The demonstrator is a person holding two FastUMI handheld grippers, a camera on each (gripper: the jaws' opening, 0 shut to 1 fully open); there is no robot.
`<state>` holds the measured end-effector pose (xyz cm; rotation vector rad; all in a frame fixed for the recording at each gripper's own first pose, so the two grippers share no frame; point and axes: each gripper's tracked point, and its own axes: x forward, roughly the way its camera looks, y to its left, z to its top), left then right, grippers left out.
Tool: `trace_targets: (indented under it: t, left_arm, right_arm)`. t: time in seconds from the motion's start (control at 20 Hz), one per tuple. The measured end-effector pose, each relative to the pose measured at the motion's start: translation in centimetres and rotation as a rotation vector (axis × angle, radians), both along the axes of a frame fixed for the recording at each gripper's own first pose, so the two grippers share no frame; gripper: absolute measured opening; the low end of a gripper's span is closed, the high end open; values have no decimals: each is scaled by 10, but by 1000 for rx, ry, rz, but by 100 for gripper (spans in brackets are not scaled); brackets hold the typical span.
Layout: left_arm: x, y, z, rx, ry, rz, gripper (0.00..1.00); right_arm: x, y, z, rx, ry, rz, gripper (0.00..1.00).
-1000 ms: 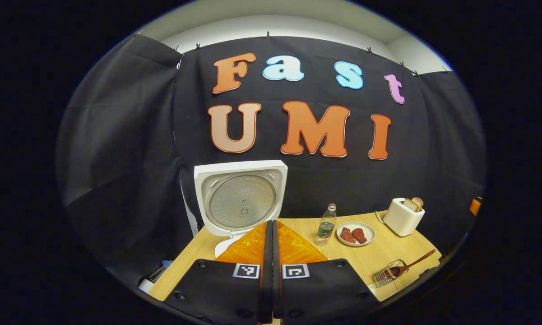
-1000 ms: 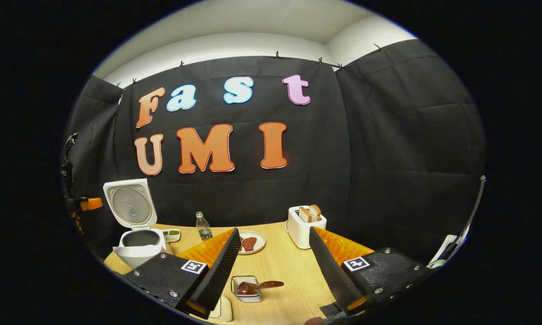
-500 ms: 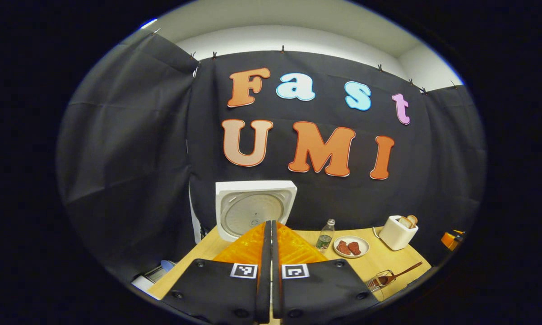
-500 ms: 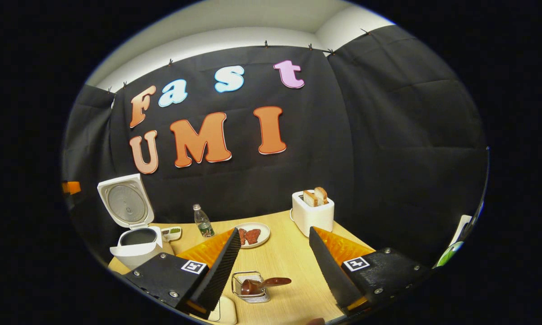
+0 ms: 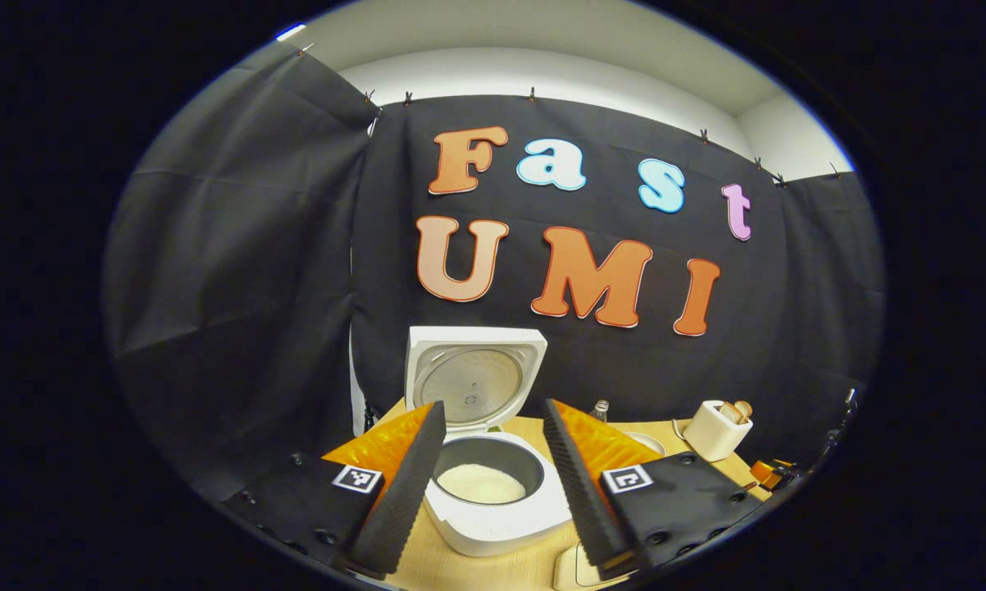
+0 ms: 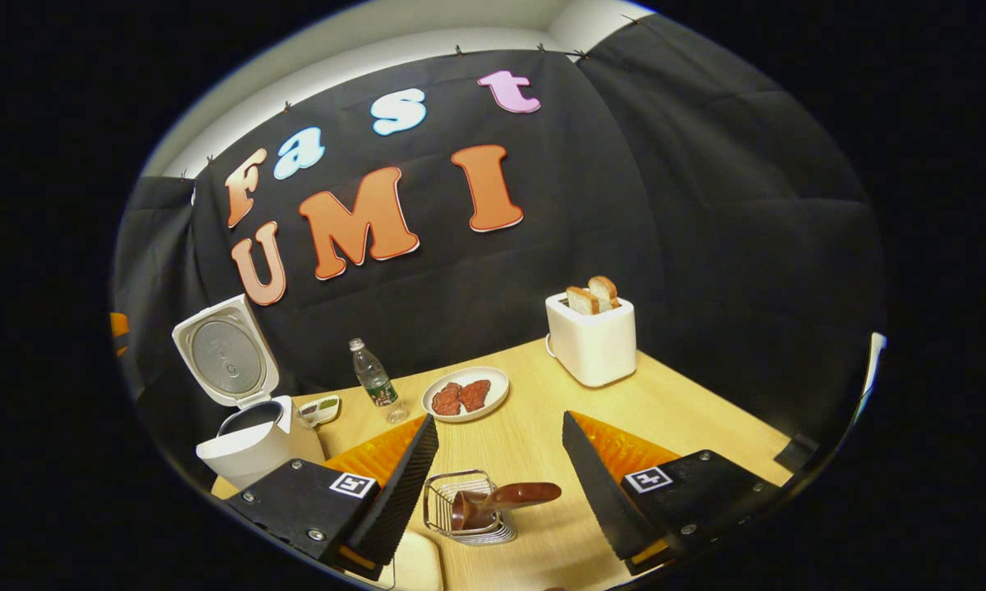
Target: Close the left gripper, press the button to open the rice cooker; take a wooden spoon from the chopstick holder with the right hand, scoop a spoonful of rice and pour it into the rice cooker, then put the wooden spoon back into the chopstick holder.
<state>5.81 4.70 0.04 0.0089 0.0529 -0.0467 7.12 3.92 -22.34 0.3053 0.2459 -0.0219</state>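
As lid [image 5: 474, 377] stands up — both tongs spread.

Rice cooker [image 5: 493, 492] lid [image 5: 472, 377] upright at back, pot mouth open from above. Bare worktop [image 6: 534, 427] lane leads to chopstick holder [image 6: 468, 513]; wooden spoon [image 6: 501, 498] handle juts right. Plate [image 6: 465, 394], bottle [image 6: 375, 382], toaster [image 6: 593, 336] stand behind.

White rice cooker [image 5: 493, 492] lid up, wooden spoon [image 6: 501, 498] in chopstick holder [image 6: 468, 517]
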Motion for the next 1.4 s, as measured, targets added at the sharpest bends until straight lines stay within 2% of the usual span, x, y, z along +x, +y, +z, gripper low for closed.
trace_targets:
  t: [0.1, 0.25, 0.4, 0.5, 0.55, 0.65, 0.7, 0.75, 0.8, 0.85, 1.0, 1.05, 1.15, 1.25, 1.4]
  left_arm:
    - [1, 7, 0, 22, -2, 14, 83]
    - [-6, 8, 1, 30, 4, 11, 93]
    - [-6, 16, -3, 39, 12, 29, 90]
    - [-6, 18, -5, 40, 21, 33, 90]
    - [-7, 19, -7, 42, 26, 34, 90]
    - [-6, 24, -11, 54, 38, 41, 90]
    - [-5, 26, -12, 61, 43, 46, 90]
    - [-6, 28, -13, 66, 48, 51, 90]
    - [-6, 30, -15, 67, 51, 55, 93]
    - [-5, 31, -14, 68, 53, 58, 93]
    - [-3, 34, -13, 61, 51, 62, 93]
    - [-2, 34, -13, 61, 47, 60, 90]
    - [-1, 34, -11, 68, 41, 56, 93]
    - [0, 33, -8, 71, 35, 48, 90]
    - [5, 28, -5, 66, 30, 23, 93]
  right_arm:
    - [1, 0, -18, 15, 42, -8, 95]
    - [3, 3, -36, 42, 91, -2, 95]
    - [5, 15, -52, 156, 139, 14, 95]
    - [6, 24, -60, 241, 176, 19, 91]
    - [7, 27, -66, 273, 196, 16, 81]
    - [9, 29, -76, 300, 220, -2, 66]
    - [10, 27, -75, 315, 218, -16, 62]
    - [12, 24, -75, 330, 218, -37, 52]
    - [15, 24, -73, 352, 222, -49, 46]
    - [18, 26, -71, 383, 230, -48, 34]
    - [21, 33, -70, 427, 239, -44, 26]
    - [23, 34, -69, 416, 240, -45, 23]
    - [23, 36, -68, 381, 238, -45, 18]
    - [25, 37, -58, 350, 225, -42, 12]
    - [24, 39, -32, 325, 188, -37, 11]
